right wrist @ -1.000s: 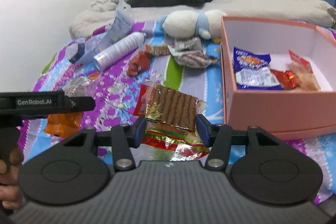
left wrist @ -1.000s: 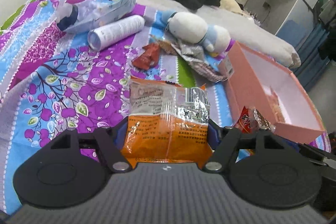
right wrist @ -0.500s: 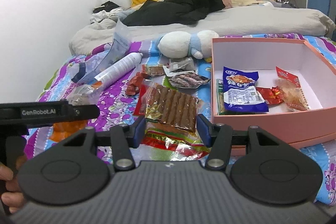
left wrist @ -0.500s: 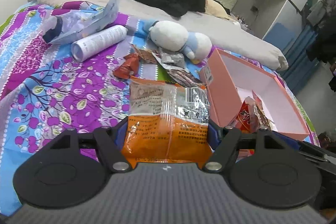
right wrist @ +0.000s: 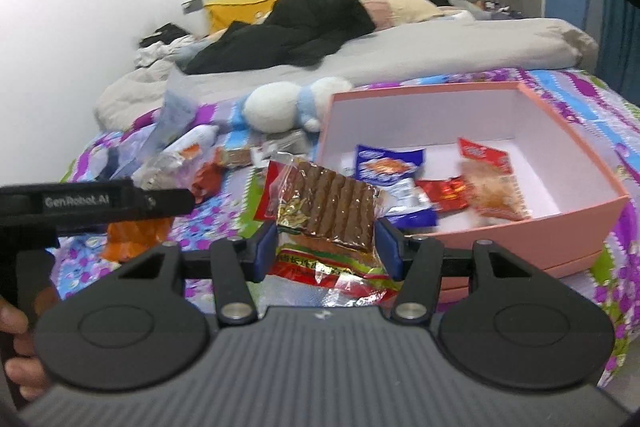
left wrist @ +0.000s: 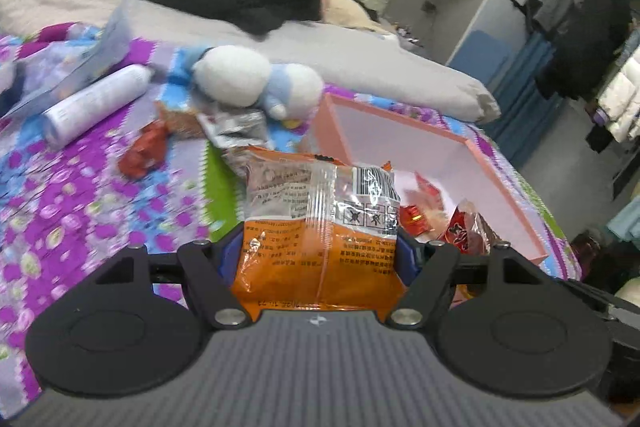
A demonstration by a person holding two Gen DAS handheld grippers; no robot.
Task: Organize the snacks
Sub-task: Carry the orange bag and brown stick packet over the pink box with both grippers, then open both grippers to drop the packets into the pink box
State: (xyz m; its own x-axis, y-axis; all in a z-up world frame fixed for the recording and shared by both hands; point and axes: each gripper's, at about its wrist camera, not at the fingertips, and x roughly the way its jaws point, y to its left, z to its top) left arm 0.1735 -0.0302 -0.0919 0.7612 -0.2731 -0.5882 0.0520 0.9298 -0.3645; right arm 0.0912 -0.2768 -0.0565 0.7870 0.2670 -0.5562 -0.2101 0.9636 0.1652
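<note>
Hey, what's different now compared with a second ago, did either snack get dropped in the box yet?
No. Both hands carried their snacks toward the pink box, which now looms nearer. The left gripper stays clamped on the orange packet, the right gripper on the brown biscuit pack. Snacks already inside lie unchanged.

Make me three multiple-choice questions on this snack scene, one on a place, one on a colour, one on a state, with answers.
1. Where is the blue snack packet?
A. in the pink box
B. on the grey quilt
C. under the plush toy

2. What colour is the packet in the left gripper?
A. green
B. orange
C. black

3. How is the right gripper?
A. empty
B. closed on a bottle
C. gripping a brown snack pack

Answers: A, it lies on the box floor; B, its lower half is orange; C, the jaws clamp its sides.
</note>
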